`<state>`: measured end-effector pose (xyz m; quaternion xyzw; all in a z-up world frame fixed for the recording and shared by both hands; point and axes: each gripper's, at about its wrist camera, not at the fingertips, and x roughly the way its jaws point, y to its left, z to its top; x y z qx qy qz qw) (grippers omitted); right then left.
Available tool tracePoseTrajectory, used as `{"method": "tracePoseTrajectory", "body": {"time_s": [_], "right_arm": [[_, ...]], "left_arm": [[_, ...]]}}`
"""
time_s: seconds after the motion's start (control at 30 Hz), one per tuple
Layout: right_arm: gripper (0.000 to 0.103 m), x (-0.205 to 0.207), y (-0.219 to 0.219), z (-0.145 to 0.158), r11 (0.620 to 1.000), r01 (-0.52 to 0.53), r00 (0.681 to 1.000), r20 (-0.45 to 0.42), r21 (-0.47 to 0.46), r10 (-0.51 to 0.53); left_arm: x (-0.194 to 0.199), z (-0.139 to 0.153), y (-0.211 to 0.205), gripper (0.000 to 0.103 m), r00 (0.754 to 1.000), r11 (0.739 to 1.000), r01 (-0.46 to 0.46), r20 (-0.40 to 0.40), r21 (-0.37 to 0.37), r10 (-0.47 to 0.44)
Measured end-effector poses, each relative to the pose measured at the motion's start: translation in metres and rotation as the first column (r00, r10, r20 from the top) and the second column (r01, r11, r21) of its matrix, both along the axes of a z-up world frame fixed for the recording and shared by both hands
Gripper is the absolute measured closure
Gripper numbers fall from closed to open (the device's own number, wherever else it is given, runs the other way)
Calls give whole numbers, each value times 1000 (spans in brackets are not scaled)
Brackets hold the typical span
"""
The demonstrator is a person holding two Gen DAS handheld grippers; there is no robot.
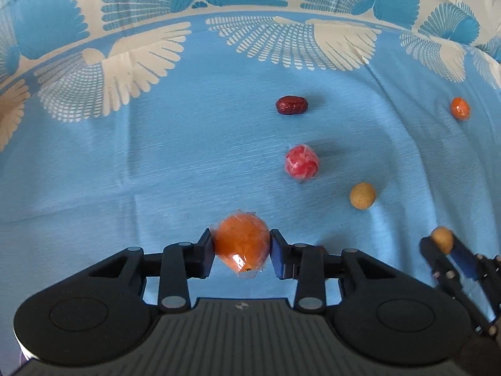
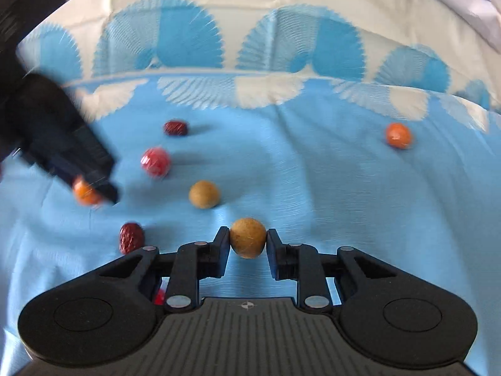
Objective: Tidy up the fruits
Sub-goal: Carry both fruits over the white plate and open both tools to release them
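My left gripper (image 1: 241,247) is shut on a plastic-wrapped orange fruit (image 1: 241,246), held over the blue cloth. My right gripper (image 2: 248,242) is shut on a tan round fruit (image 2: 248,237); it also shows in the left wrist view (image 1: 442,239). On the cloth lie a dark red date (image 1: 291,105), a wrapped red fruit (image 1: 302,161), a second tan fruit (image 1: 362,195) and a small orange fruit (image 1: 460,108). The right wrist view shows a second date (image 2: 131,237) near my right gripper, and the left gripper (image 2: 90,191) with its orange fruit at left.
A blue cloth (image 1: 156,172) with white and blue fan patterns covers the surface, with creases at the right (image 1: 407,131). Its patterned border runs along the far side (image 2: 250,56). A bit of red shows under my right gripper (image 2: 160,296).
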<state>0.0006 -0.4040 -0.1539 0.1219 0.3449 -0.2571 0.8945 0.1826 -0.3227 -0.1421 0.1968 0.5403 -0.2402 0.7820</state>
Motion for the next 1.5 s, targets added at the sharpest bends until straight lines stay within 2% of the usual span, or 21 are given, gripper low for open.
{"method": "tracePoseTrajectory", "body": {"time_s": [0.2, 0.33, 0.4, 0.53, 0.7, 0.87, 1.03, 1.3, 1.5], "right_arm": [[77, -70, 19, 66, 999, 30, 994, 110, -12, -29], [77, -111, 61, 102, 999, -38, 990, 134, 15, 36], [77, -126, 88, 117, 995, -93, 987, 131, 31, 89], [77, -144, 137, 138, 968, -202, 973, 139, 146, 182], [76, -156, 205, 158, 934, -312, 946, 148, 175, 289], [76, -165, 260, 172, 895, -406, 911, 155, 183, 382], [77, -170, 293, 181, 886, -436, 898, 138, 158, 417], [76, -174, 307, 193, 893, -439, 896, 129, 103, 426], [77, -173, 310, 194, 894, -440, 895, 125, 87, 428]], "left_arm": [[-55, 72, 97, 63, 998, 999, -45, 47, 11, 44], [-107, 107, 173, 63, 996, 997, -73, 45, 6, 72], [-133, 119, 209, 63, 994, 995, -99, 51, 2, 99], [-176, 135, 272, 63, 985, 987, -158, 62, -8, 158], [-218, 148, 331, 63, 976, 977, -207, 58, -54, 210], [-246, 157, 367, 63, 971, 970, -217, 74, -106, 226], [-256, 162, 385, 63, 966, 963, -225, 97, -150, 241], [-258, 168, 406, 63, 959, 949, -241, 103, -205, 266], [-257, 169, 410, 63, 957, 945, -244, 106, -217, 271]]}}
